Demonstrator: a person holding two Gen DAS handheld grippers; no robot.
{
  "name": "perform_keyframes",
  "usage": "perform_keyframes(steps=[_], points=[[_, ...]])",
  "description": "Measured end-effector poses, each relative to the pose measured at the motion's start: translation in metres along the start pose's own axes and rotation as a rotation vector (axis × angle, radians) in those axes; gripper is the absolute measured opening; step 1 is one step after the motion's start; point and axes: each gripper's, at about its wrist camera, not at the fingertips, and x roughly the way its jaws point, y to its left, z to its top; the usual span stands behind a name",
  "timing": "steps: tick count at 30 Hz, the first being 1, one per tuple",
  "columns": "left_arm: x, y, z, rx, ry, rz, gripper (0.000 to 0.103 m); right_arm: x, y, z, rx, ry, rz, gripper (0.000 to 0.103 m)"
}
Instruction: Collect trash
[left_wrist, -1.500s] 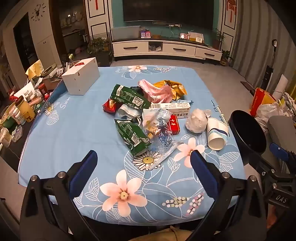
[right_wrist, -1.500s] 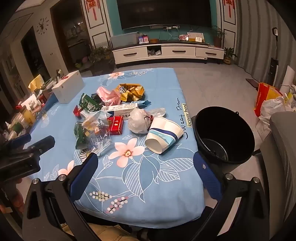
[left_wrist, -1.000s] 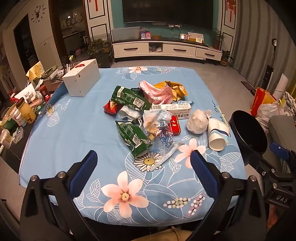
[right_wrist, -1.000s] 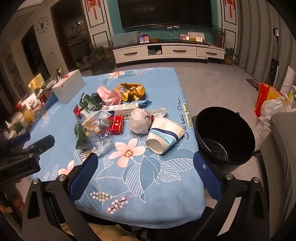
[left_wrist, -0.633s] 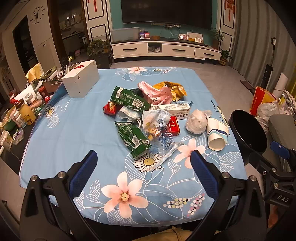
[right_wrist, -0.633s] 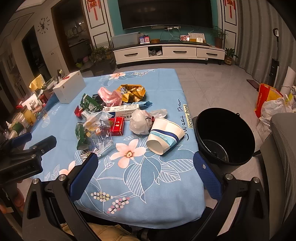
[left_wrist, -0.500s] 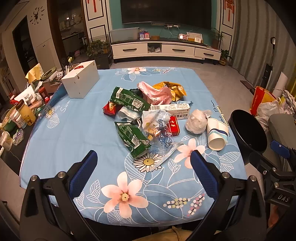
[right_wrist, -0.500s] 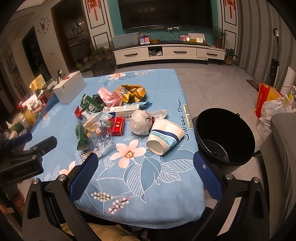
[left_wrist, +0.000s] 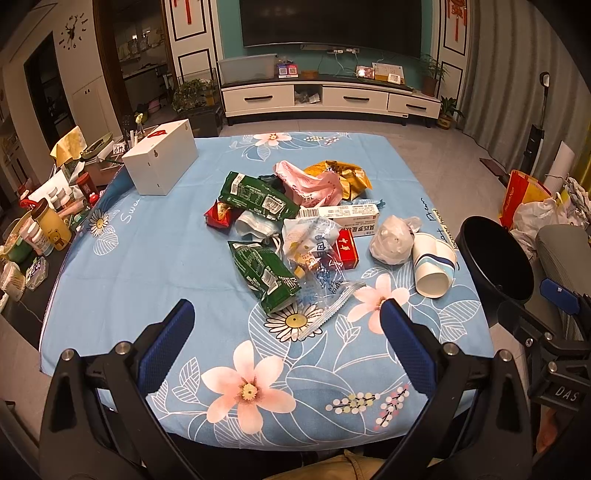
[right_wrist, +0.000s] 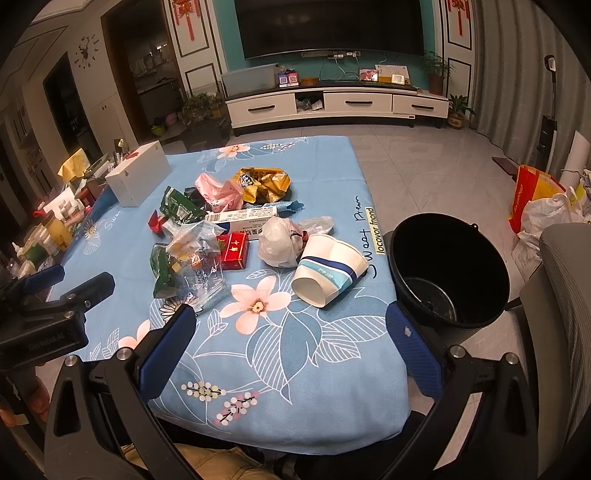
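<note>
While on side, paper cup (right_wrist: 328, 269) mouth faces near-left edge.

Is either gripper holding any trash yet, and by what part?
No. The left gripper and right gripper are both open and empty.

Trash pile (left_wrist: 295, 229) in the middle of the table (left_wrist: 147, 258), paper cup (right_wrist: 328, 269) on its side at the pile's right, bucket (right_wrist: 448, 273) on the floor just right of the table, box (left_wrist: 159, 162) at the far left corner.
</note>
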Motion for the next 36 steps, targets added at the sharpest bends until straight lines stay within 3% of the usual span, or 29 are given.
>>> perform_keyframes(steps=[36], points=[[0.0024,-0.0060,-0.0036,0.014,0.008,0.002,0.100,-0.0010,-0.0046,0.0020,0.007,0.001,0.005,0.101]])
